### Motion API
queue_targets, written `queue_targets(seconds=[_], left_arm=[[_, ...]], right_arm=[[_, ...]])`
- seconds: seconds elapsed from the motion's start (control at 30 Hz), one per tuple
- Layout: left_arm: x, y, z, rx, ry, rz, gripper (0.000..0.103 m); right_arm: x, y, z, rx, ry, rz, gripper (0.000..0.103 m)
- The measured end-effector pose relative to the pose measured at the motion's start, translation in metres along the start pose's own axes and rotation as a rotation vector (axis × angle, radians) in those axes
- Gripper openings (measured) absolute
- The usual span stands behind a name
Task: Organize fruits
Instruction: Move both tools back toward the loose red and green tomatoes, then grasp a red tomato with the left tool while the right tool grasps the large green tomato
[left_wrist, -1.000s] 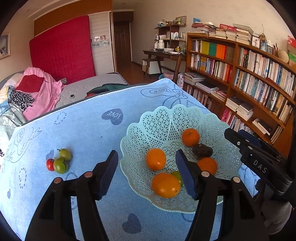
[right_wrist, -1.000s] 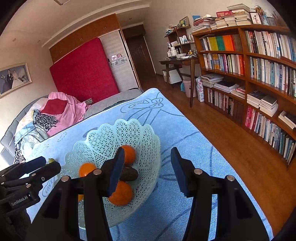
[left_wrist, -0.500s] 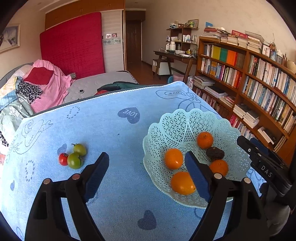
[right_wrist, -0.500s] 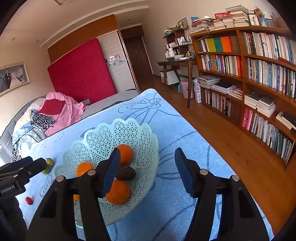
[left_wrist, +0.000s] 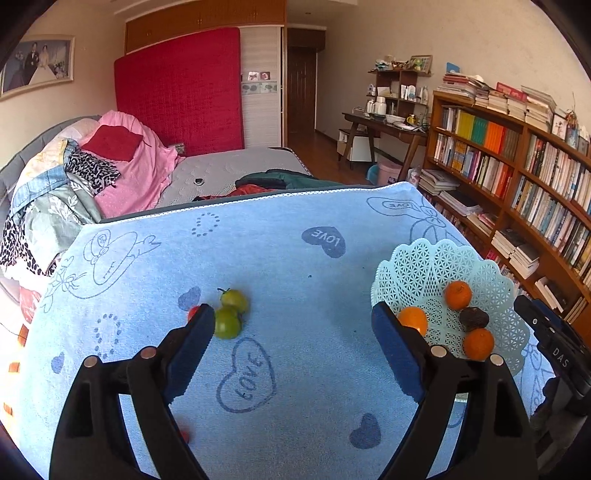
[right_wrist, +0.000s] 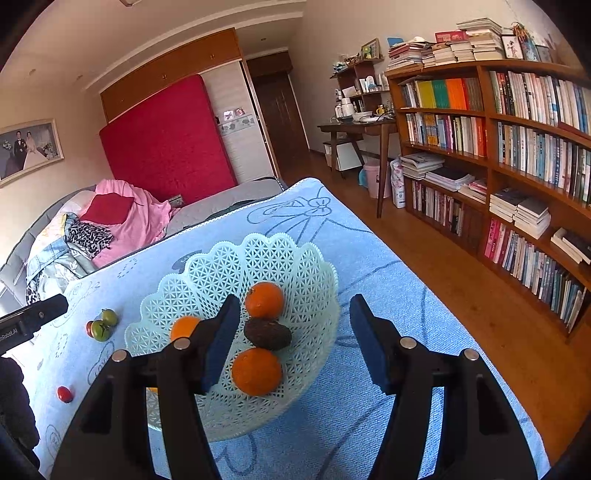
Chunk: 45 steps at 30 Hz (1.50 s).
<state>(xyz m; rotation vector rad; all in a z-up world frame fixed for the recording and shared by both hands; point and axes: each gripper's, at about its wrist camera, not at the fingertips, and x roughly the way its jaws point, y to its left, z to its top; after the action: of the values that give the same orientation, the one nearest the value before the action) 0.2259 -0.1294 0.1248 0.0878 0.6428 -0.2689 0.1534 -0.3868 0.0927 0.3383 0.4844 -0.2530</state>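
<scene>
Fruits awaiting collection: green tomatoes (left_wrist: 229, 314) lie on the blue tabletop (left_wrist: 295, 266), left of the basket (right_wrist: 258, 258) holding oranges (right_wrist: 264, 300); left gripper (left_wrist: 293, 332) and right gripper (right_wrist: 290, 332) hover with fingers released, so the next move likely requires lowering around a tomato.

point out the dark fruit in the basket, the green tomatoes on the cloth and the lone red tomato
dark fruit (right_wrist: 267, 334): right wrist view, middle of its top.
green tomatoes (left_wrist: 226, 325): left wrist view, front face of the nearer one.
lone red tomato (right_wrist: 64, 394): right wrist view, its centre.
</scene>
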Motion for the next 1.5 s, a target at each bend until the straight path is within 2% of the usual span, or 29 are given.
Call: queue_targets(seconds=[0.5, 0.8, 1.17, 1.33, 1.5], left_arm=[[-0.012, 0.068, -0.022, -0.065, 0.024, 0.09, 0.086], [-0.02, 0.096, -0.059, -0.099, 0.091, 0.097, 0.086], [-0.01, 0.111, -0.104, -0.106, 0.192, 0.077, 0.086], [-0.003, 0.112, -0.115, -0.098, 0.215, 0.057, 0.078], [0.003, 0.116, -0.118, -0.112, 0.227, 0.039, 0.064]], right_arm=[[-0.012, 0.048, 0.001, -0.072, 0.005, 0.047, 0.063], [-0.011, 0.084, -0.003, -0.125, 0.025, 0.083, 0.064], [-0.005, 0.133, -0.015, -0.202, 0.077, 0.141, 0.063], [0.001, 0.15, -0.024, -0.223, 0.114, 0.167, 0.064], [0.008, 0.17, -0.031, -0.252, 0.141, 0.189, 0.064]])
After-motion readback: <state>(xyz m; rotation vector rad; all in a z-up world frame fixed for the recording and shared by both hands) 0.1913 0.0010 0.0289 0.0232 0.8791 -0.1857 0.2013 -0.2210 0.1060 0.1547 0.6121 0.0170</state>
